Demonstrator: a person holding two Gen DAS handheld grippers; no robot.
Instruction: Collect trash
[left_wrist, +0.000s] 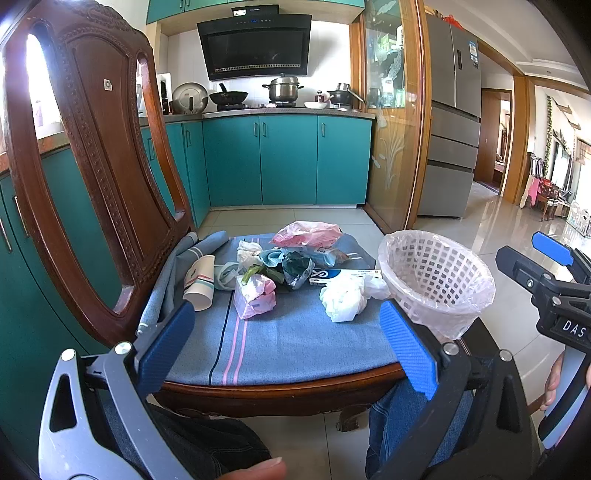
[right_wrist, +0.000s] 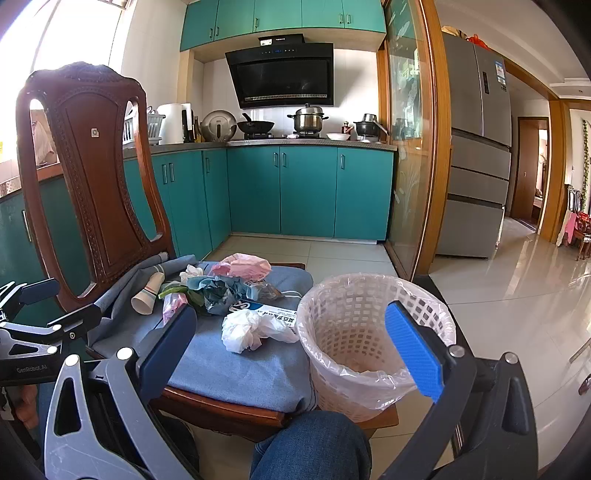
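A pile of trash lies on a blue cloth (left_wrist: 280, 343) over a wooden chair seat: a paper cup (left_wrist: 200, 281) on its side, a crumpled white tissue (left_wrist: 343, 298), a pink wrapper (left_wrist: 255, 295), a pink plastic bag (left_wrist: 306, 233), dark green bags (left_wrist: 293, 267) and a blue-white box (left_wrist: 334, 276). A white mesh basket (left_wrist: 437, 275) lined with clear plastic stands at the seat's right edge. My left gripper (left_wrist: 286, 341) is open and empty, short of the pile. My right gripper (right_wrist: 291, 339) is open and empty, near the tissue (right_wrist: 245, 330) and the basket (right_wrist: 369, 343).
The carved chair back (left_wrist: 99, 155) rises at the left. Teal kitchen cabinets (left_wrist: 288, 158) and a stove with pots stand behind. A fridge (left_wrist: 452, 114) and tiled floor are at the right. The person's jeans-clad knees (right_wrist: 314, 446) are below the seat.
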